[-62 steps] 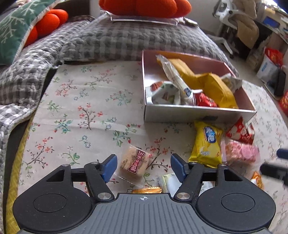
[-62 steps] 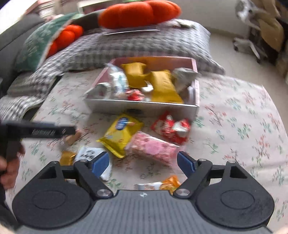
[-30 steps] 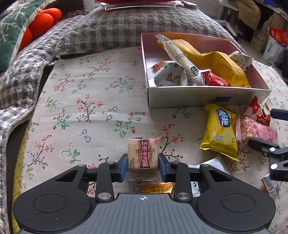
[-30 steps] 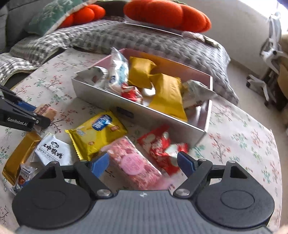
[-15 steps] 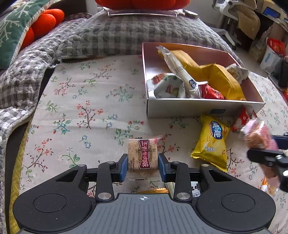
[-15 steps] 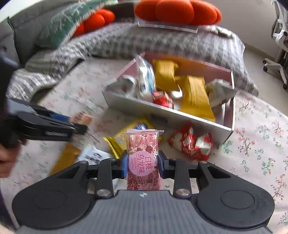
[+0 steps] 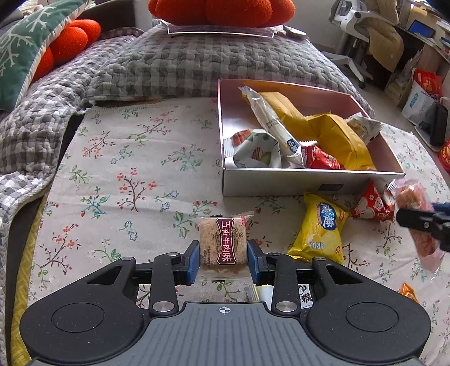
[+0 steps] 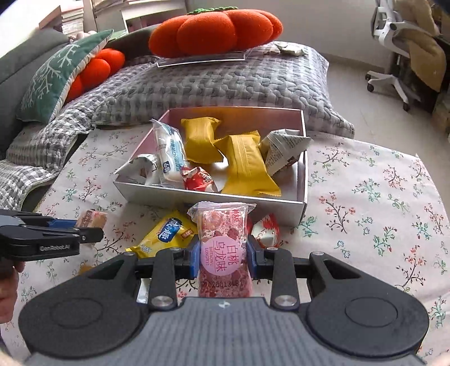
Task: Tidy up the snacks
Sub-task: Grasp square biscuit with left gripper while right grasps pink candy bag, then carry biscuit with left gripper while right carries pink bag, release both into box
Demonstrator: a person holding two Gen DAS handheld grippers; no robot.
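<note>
Left wrist view. Left gripper (image 7: pixel 223 260) clamped narrow on a brown cracker packet (image 7: pixel 223 242), blue pads pressing both sides, packet held short of the box (image 7: pixel 281 180) and to its near left. Wide bare floral cloth (image 7: pixel 126 169) left of the box, open for moving as far as the grey quilt (image 7: pixel 174 64). Near wall of the box straight ahead to the right, its rim unobstructed. Inside the box: two yellow packs (image 7: pixel 334 135), a long white bar (image 7: pixel 271 121) leaning across them, a white patterned pouch (image 7: pixel 254 152), a red candy (image 7: pixel 320 160). In front of the box on the cloth: a yellow chip bag (image 7: pixel 320 228), a red-white packet (image 7: pixel 371 202). Right gripper (image 7: pixel 422 222) at the right edge, near the box's right corner, closed on a pink bar (image 7: pixel 419 219), blurred. Orange pumpkin cushion (image 7: pixel 222 11) beyond the quilt; office chair (image 7: pixel 351 17) far right.

Right wrist view. Right gripper (image 8: pixel 223 256) pinched narrow on the pink bar (image 8: pixel 222 245), bar upright between the pads, just before the box's (image 8: pixel 208 202) near wall. Clear cloth (image 8: pixel 379 197) right of the box. Same box contents: yellow packs (image 8: pixel 242 166), white bar (image 8: pixel 168 152), red candy (image 8: pixel 197 178), a grey-white pouch (image 8: pixel 284 149) at the right wall. Chip bag (image 8: pixel 166 233) and red-white packet (image 8: pixel 264 231) in front of the box. Left gripper (image 8: pixel 84 231) left of the box, gripping the cracker packet (image 8: pixel 92 218). Green cushion (image 8: pixel 53 73) behind the quilt.
</note>
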